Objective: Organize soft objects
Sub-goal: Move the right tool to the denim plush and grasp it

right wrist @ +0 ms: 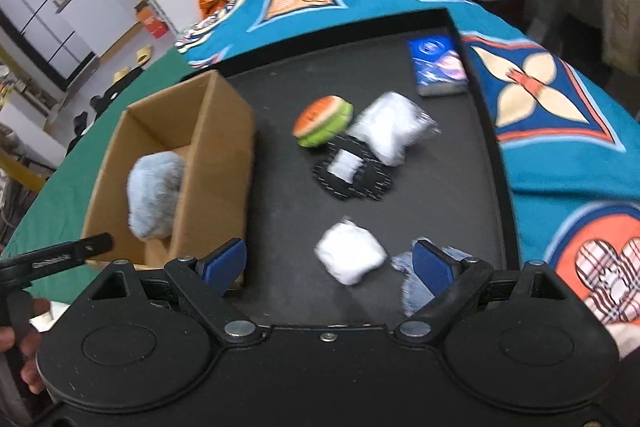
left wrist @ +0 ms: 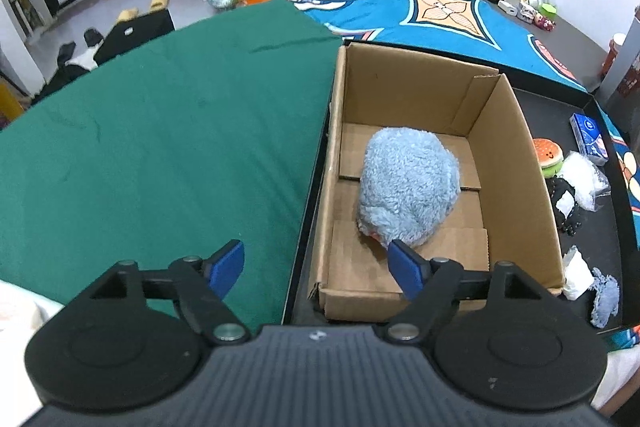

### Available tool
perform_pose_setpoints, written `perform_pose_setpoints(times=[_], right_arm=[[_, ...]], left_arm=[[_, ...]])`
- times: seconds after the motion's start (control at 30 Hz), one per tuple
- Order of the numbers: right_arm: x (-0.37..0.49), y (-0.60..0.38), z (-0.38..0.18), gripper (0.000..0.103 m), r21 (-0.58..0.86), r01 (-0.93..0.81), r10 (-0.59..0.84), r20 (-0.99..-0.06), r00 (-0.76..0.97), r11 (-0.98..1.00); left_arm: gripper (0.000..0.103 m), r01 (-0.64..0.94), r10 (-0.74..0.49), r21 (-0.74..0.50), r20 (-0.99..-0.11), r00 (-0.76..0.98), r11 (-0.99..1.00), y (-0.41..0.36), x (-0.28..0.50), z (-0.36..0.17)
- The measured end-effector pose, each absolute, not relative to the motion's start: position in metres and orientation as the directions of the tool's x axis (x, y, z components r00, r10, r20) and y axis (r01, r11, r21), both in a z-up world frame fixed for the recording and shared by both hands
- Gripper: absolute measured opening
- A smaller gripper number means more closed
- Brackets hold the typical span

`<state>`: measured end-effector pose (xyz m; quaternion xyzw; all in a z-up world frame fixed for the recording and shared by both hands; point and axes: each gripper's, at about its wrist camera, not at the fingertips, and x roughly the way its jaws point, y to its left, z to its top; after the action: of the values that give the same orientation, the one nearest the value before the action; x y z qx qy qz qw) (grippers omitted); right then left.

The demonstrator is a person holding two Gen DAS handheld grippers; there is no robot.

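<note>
Left wrist view: the left hand-held gripper [left wrist: 316,269] hangs over the near end of the cardboard box [left wrist: 516,163], its blue pads wide apart with nothing between them. One fluffy blue plush [left wrist: 408,187] lies on the box floor, at about 1 o'clock from the gripper, apparently dropped there as the first item sorted. The box sits in a black tray [left wrist: 308,227] on a table covered by a green cloth [left wrist: 160,131] and a blue patterned cloth [left wrist: 440,15]. At 3 o'clock, outside the box, more soft things wait.

Right wrist view, blurred: the right hand-held gripper [right wrist: 330,261] also stands spread apart and empty, angled down over the tray floor. Just ahead at 12 o'clock lies one white soft bundle [right wrist: 352,255], probably its next pick. I count one burger toy [right wrist: 324,125], one white bagged item [right wrist: 388,131], one black dotted piece [right wrist: 354,175], one pale blue fabric scrap [right wrist: 416,291] beside the right pad, and one blue packet [right wrist: 438,65] at the far corner. The box with the plush stands at 10 o'clock.
</note>
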<state>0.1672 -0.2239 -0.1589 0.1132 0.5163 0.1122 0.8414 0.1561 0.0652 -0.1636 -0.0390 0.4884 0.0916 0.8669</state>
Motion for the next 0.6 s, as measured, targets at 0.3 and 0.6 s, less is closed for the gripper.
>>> perform_pose_setpoints(times=[0.3, 0.6], right_arm=[[0.164, -0.260, -0.183, 0.083, 0.331, 0.013, 0.295, -0.858, 0.422, 0.944], [0.166, -0.279, -0.207, 0.073, 0.320, 0.059, 0.273, -0.879, 0.390, 0.946]], left_arm=[[0.088, -0.150, 0.198, 0.141, -0.837, 0.510, 0.979, 0.045, 0.158, -0.162], [0.090, -0.145, 0.249, 0.203, -0.832, 0.496, 0.968, 0.037, 0.159, -0.164]])
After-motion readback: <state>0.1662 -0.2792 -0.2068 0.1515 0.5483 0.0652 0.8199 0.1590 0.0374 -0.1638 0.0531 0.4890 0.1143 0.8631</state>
